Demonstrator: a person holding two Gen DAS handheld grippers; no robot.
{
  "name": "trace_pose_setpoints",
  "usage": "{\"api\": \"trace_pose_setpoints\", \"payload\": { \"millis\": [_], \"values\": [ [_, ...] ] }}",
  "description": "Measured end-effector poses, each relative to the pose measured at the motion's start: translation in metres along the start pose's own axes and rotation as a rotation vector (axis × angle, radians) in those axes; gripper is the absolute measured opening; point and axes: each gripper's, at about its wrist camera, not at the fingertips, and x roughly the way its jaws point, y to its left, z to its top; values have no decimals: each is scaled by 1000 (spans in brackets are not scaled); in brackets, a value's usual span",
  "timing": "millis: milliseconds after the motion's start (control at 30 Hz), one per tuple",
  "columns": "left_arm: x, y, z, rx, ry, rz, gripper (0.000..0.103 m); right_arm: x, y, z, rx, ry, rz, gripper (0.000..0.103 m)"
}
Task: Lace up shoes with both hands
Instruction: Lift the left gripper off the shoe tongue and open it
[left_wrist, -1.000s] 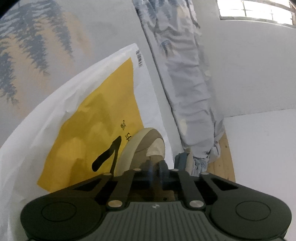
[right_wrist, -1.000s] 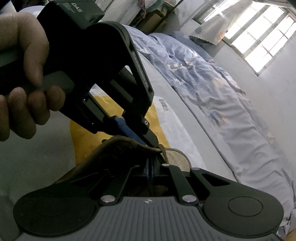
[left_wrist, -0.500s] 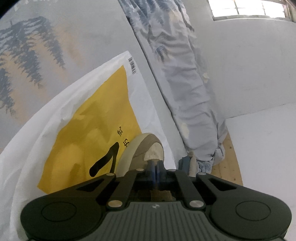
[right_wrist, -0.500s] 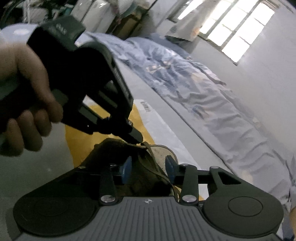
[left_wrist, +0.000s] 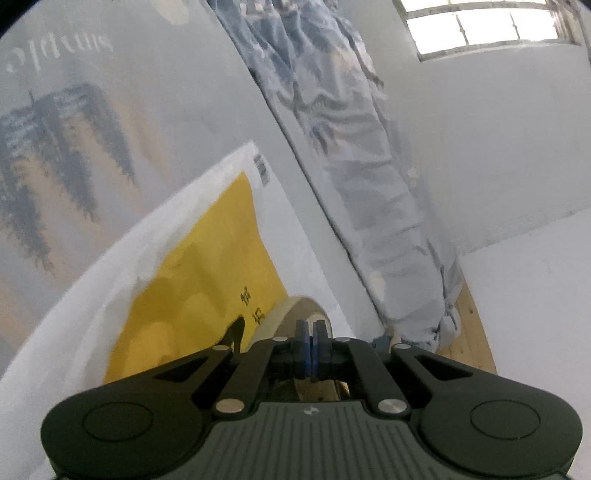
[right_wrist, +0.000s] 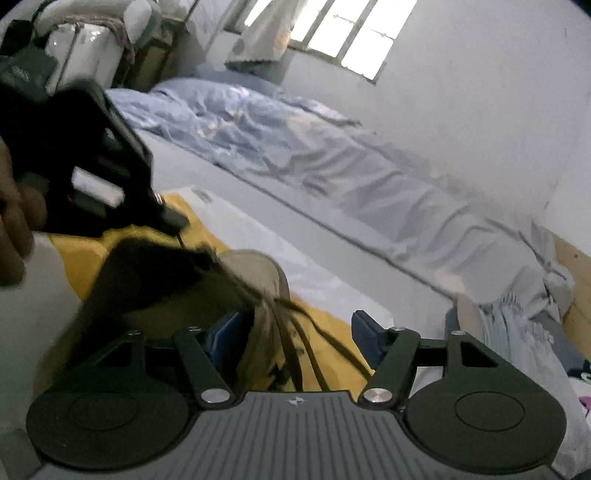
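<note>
Here the left gripper (left_wrist: 311, 345) has its blue pads pressed together with no gap, clenched; whether a lace is pinched between them cannot be told from its own view. In the right wrist view the same tool shows as a dark body at the left edge, held by a hand (right_wrist: 13, 221), its tip just above the shoe's opening, with a thin dark strand hanging from the tip toward the shoe.

The right gripper (right_wrist: 295, 336) is released, its blue pads (right_wrist: 221, 338) spread wide on either side of the shoe (right_wrist: 207, 291). The shoe is tan and brown, toe pointing away, and its laces (right_wrist: 310, 354) trail loosely between the open fingers toward the camera. The picture is blurred here, so which eyelets the laces pass through is unclear.

The shoe rests on a white and yellow bag (left_wrist: 192, 280) with black printed marks and a barcode near its far corner. The bag lies on a grey bed (right_wrist: 295, 214), near a crumpled blue quilt (right_wrist: 280, 136) along the bed's far edge by the wall.
</note>
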Motion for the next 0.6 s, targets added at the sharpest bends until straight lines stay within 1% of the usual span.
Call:
{"api": "trace_pose_setpoints", "payload": {
  "millis": [100,233,300,333,433,600],
  "values": [
    [-10,1,8,-6,-67,-5,0,3,-2,-4,23,4,-8,67],
    [-26,4,21,-19,-170,45,0,3,-1,-7,28,-3,-12,67],
    [-31,9,26,-39,-200,65,0,3,-3,-10,33,-7,-11,67],
    [-33,11,28,-45,-207,82,0,5,-5,-11,34,-10,-11,67],
    [-28,15,28,-68,-180,97,0,12,-8,-11,46,-11,-10,67],
    [-30,18,28,-99,-179,132,2,15,-9,-9,62,-25,-14,67]
  ]
}}
